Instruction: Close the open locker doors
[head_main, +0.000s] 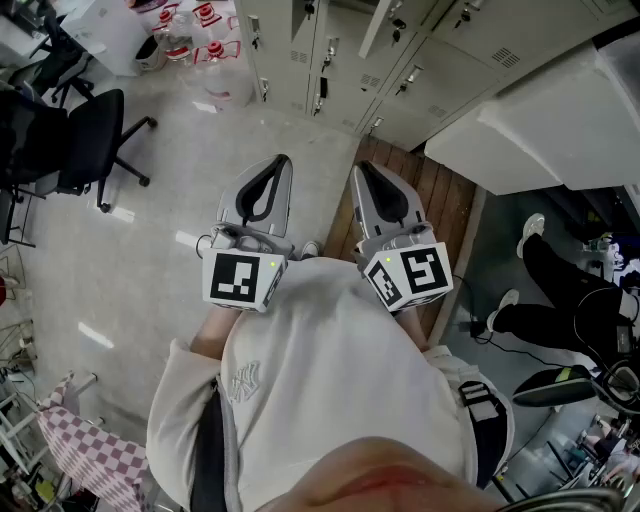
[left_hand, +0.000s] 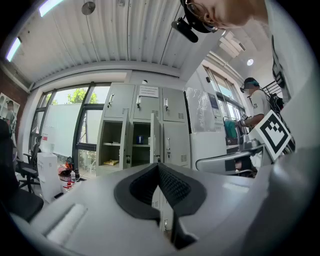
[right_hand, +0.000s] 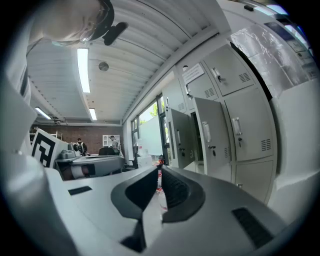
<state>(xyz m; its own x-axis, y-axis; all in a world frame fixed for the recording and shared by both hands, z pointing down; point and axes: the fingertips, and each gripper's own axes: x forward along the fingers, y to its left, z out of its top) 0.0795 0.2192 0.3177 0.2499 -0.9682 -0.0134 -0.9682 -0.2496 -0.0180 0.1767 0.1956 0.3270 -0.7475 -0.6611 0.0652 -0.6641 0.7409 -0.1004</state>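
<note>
Two locker doors (right_hand: 212, 131) are seen standing ajar right of centre in the right gripper view. They are swung out from the bank of grey lockers (right_hand: 240, 75) that fills the right side of that frame. In the left gripper view an open door (left_hand: 155, 139) is seen edge-on at centre frame, and two open compartments (left_hand: 113, 145) with shelves are exposed to its left. In the head view the lockers (head_main: 470, 40) are ranged along the top edge, well apart from both grippers.

The left gripper (head_main: 283, 160) is held at centre frame in the head view, just in front of the person's cream sweatshirt (head_main: 330, 380). The right gripper (head_main: 358, 168) is held beside it. Both are pointed toward the lockers. In the left gripper view the left gripper (left_hand: 158, 166) is seen with its dark pads pressed together at the tips, and nothing is gripped between them. The right gripper (right_hand: 160, 170) is likewise seen with its jaws closed tip to tip, with nothing held.

A strip of wooden flooring (head_main: 420, 190) is visible beyond the right gripper, and a large white cabinet (head_main: 540, 130) is seen at upper right. A black office chair (head_main: 95, 135) is placed on the pale floor at upper left. At the right edge, another person's legs in black trousers (head_main: 560, 295) are seen. A pink checked cloth (head_main: 85, 450) is visible at lower left.
</note>
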